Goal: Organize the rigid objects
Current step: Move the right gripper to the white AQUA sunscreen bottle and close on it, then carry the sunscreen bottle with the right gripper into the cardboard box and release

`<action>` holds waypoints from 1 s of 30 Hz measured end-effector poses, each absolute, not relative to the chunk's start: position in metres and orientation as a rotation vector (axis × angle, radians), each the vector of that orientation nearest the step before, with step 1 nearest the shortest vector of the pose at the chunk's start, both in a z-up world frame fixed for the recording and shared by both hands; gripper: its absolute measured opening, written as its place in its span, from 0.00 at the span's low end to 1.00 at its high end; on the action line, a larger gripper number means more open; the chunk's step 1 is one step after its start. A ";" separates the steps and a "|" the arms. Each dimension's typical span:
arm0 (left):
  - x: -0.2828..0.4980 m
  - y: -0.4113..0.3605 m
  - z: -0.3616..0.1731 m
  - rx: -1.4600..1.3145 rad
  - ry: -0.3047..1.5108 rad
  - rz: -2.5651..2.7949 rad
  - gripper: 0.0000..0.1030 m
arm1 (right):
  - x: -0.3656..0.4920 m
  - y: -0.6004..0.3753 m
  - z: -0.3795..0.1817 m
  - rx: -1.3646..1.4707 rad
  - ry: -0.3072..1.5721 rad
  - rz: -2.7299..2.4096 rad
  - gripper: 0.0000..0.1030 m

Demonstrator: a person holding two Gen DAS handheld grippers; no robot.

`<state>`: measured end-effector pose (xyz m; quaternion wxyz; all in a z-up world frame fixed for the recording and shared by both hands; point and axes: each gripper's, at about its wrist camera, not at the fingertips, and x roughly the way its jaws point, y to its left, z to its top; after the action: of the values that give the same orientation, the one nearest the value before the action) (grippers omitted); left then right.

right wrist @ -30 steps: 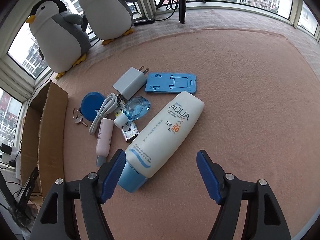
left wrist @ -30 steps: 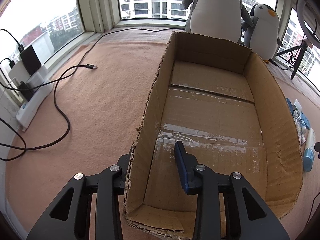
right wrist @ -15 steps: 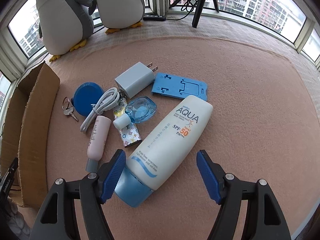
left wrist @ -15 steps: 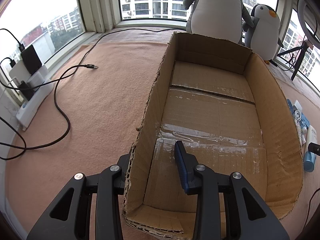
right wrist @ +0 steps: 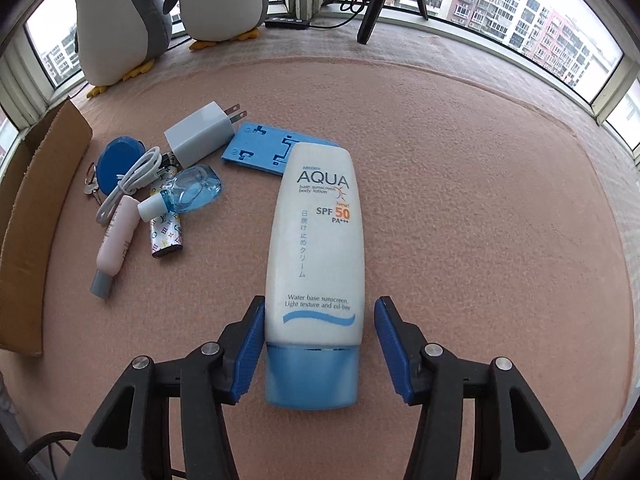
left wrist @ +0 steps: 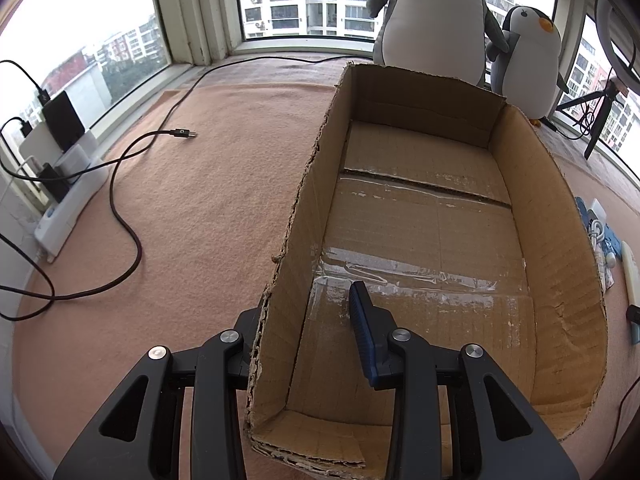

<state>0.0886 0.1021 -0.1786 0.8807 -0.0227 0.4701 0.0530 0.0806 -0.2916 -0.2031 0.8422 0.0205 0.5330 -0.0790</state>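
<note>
A white AQUA sunscreen tube (right wrist: 316, 248) with a blue cap lies on the pink carpet, cap toward me. My right gripper (right wrist: 320, 344) is open, its jaws straddling the tube's cap end; the left pad touches it, the right pad stands apart. To the left lie a blue phone stand (right wrist: 260, 150), a white charger (right wrist: 200, 136), a blue round case (right wrist: 118, 162), a white cable (right wrist: 128, 180), a blue bottle (right wrist: 192, 192), a pink tube (right wrist: 116, 240), a patterned lighter (right wrist: 166, 234) and keys (right wrist: 91, 188). My left gripper (left wrist: 308, 320) straddles the left wall of the empty cardboard box (left wrist: 424, 240); its left fingertip is hidden behind the wall.
Two plush penguins (right wrist: 124, 20) stand by the window behind the items. A tripod (right wrist: 376, 4) stands at the back. Black cables (left wrist: 128, 216) and a white power strip (left wrist: 68, 208) lie left of the box. The box's wall (right wrist: 36, 220) shows at the right view's left edge.
My right gripper swung around and moved forward, so the sunscreen tube now lies straight between its jaws. The left gripper and box stayed still.
</note>
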 end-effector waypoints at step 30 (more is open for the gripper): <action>0.091 0.094 -0.178 0.006 0.989 0.151 0.34 | 0.061 -0.289 -0.195 0.029 0.973 -0.077 0.42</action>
<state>0.0909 0.0939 -0.1781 0.8775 0.0027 0.4741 0.0726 0.0607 -0.2893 -0.1947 0.8832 0.0137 0.4673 -0.0369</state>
